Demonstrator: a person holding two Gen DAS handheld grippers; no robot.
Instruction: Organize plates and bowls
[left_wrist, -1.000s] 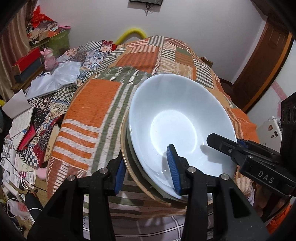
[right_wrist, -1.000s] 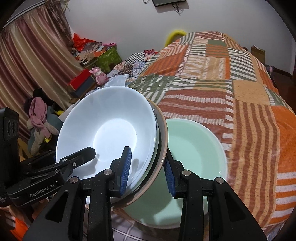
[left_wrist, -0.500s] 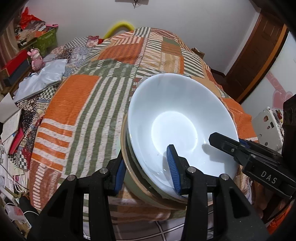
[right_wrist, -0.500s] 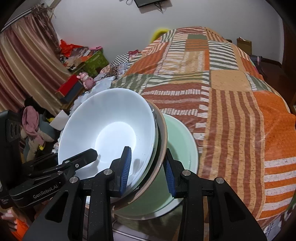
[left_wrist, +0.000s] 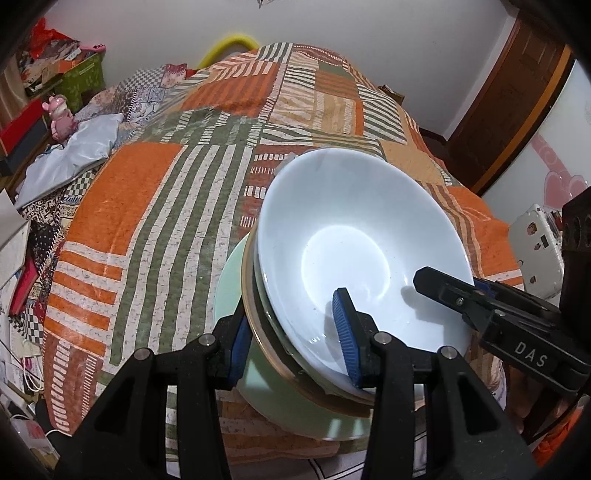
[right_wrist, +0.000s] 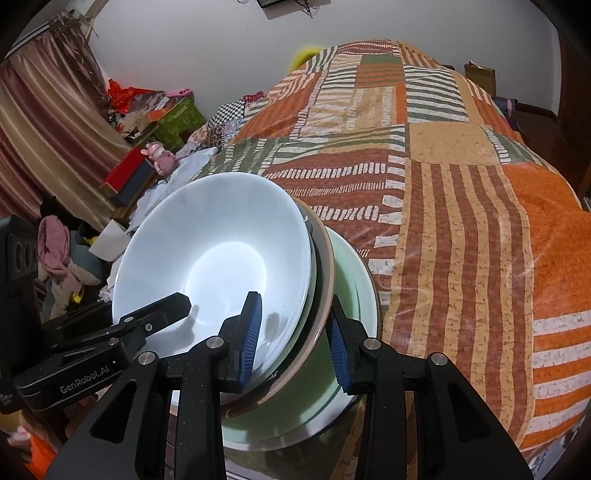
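Observation:
A tilted stack, a white bowl (left_wrist: 354, 236) (right_wrist: 221, 258) nested over a pale green dish and a brown-rimmed plate (left_wrist: 248, 295) (right_wrist: 328, 288), is held from both sides. My left gripper (left_wrist: 291, 339) is shut on its near-left rim, one blue pad inside the bowl and one under the plate. My right gripper (right_wrist: 295, 339) is shut on the near-right rim the same way. Just below the stack a pale green plate (left_wrist: 227, 295) (right_wrist: 356, 295) lies on the quilt. Whether the stack touches it is hidden.
The patchwork quilt (left_wrist: 147, 229) (right_wrist: 461, 240) covers a bed, and the green plate sits near its front edge. Books, boxes and a pink toy (left_wrist: 59, 114) crowd the floor to the left. A wooden door (left_wrist: 517, 92) and a white case (left_wrist: 535, 251) stand on the right.
Both grippers have carried the stack down and forward over the bed. The green plate has come into the left wrist view, now directly beneath the stack. The grips are unchanged.

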